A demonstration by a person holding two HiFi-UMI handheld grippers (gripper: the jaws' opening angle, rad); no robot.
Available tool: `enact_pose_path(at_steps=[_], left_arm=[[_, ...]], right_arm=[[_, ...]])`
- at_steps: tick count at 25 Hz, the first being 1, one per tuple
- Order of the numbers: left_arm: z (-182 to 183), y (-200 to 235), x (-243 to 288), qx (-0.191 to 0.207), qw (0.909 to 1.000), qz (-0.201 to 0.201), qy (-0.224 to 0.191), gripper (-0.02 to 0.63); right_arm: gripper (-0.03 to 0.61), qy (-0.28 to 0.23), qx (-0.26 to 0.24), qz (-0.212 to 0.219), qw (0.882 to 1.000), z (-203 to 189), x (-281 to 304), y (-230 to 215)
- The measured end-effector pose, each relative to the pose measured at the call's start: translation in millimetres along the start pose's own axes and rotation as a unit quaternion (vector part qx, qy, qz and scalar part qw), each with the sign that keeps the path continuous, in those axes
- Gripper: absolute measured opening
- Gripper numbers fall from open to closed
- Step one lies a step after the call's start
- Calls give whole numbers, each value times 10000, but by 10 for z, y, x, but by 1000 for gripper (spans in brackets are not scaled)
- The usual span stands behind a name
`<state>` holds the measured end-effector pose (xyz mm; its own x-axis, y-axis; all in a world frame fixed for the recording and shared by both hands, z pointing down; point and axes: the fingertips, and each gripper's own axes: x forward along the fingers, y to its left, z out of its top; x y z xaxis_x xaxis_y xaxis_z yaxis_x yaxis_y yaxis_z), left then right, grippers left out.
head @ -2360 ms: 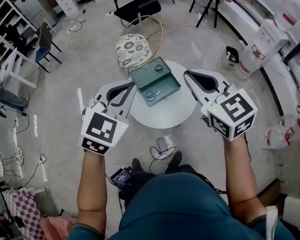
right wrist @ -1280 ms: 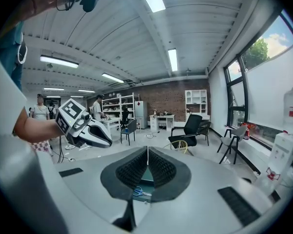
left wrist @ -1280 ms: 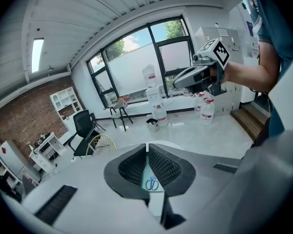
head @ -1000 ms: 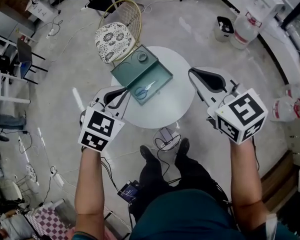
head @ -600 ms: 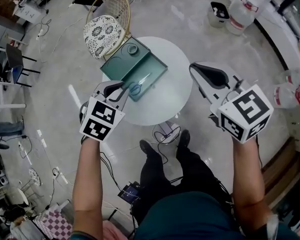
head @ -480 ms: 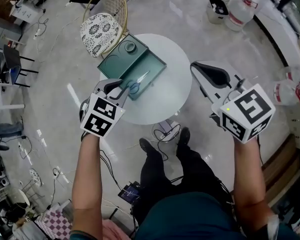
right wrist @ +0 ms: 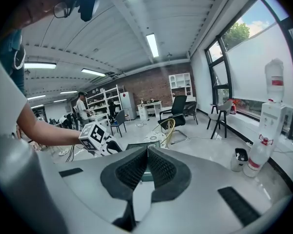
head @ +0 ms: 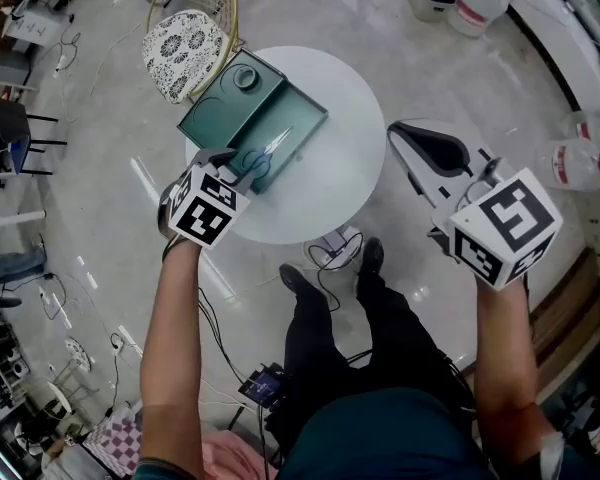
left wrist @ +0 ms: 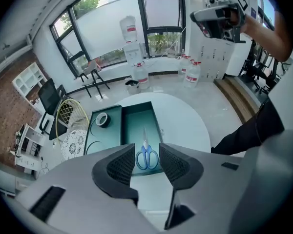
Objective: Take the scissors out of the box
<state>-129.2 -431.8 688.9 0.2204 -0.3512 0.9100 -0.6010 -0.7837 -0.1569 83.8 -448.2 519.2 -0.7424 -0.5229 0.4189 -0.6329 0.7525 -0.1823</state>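
The scissors (head: pixel 267 152), blue-handled, lie flat in the tray of the open green box (head: pixel 292 114) on the round white table (head: pixel 352 158). My left gripper (head: pixel 232 164) hangs steeply over the box's near end. Its jaws are opening, and in the left gripper view the scissors (left wrist: pixel 147 157) show in the gap of the left gripper (left wrist: pixel 145 161), below the pads and untouched. My right gripper (head: pixel 398 133) is off the table's right side, away from the box. In its own view the right gripper (right wrist: pixel 147 152) is shut with nothing in it.
A tape roll (left wrist: pixel 102 119) sits in the box's lid (head: pixel 227 93). A wicker chair with a patterned cushion (head: pixel 183 44) stands behind the table. Water jugs (head: pixel 478 6) stand at the back right, and cables (head: pixel 330 255) lie on the floor under the table's near edge.
My left gripper has come down and forward over the box's near end, and its jaws have gone from shut to open. The right gripper sank a little and stayed shut.
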Motion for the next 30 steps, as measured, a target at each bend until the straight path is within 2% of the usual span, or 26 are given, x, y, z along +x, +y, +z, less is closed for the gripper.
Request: enact_pose_path(at_steps=[8,13,22,30], left_arm=[[-242,48,659,180,9981,-209,546,166],[-436,22,1051,320,9937,-427,989,186],[-607,18,1501,468,9864,-596,1461,183],[-676,24,1740,615,9786,-627,1860,143]], right_arm=[[38,223,197,-16,9996,-451,152,-167],[38,330,309,-30,9990,-690,246,-269],[38,400,431,-32,9983,-961,375,-447],[38,464,507,-10,9976,-1137,416,-531]])
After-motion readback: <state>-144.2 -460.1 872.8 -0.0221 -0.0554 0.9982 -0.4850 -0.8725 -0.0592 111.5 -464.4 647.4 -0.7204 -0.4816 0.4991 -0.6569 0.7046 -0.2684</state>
